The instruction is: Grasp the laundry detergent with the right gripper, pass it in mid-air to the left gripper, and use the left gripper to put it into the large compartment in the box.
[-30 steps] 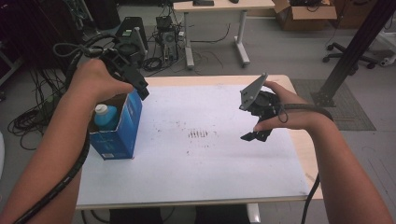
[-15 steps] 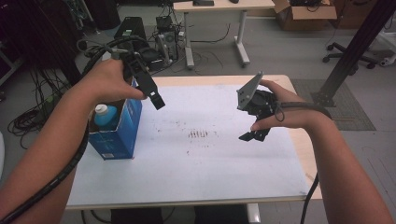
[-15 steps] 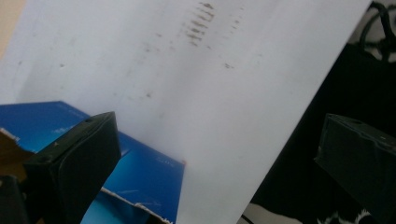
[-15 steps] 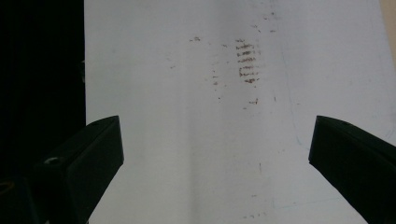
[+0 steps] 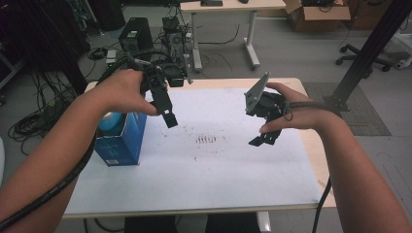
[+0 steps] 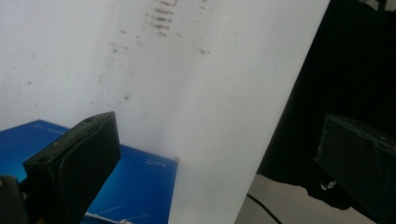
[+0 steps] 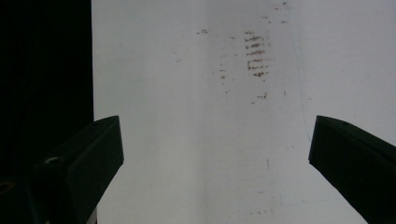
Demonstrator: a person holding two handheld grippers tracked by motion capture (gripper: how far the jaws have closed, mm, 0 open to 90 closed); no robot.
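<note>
A blue carton stands upright on the white table at its left side, with a pale blue rounded thing showing at its top. My left gripper hangs in the air just right of the carton, above the table, apart from it. Its jaws stand wide open with nothing between them, and the carton's blue face lies below the left jaw. My right gripper hovers over the table's right half, open and empty, with the grey plate on top.
A patch of dark smudges marks the table's middle, also seen between the right jaws as smudges. Beyond the far edge are cables, computer gear and a second desk. A black post rises at the right.
My left gripper has come away from the top of the blue carton and swung right, out over the table. The carton stays put. The right gripper has barely moved.
</note>
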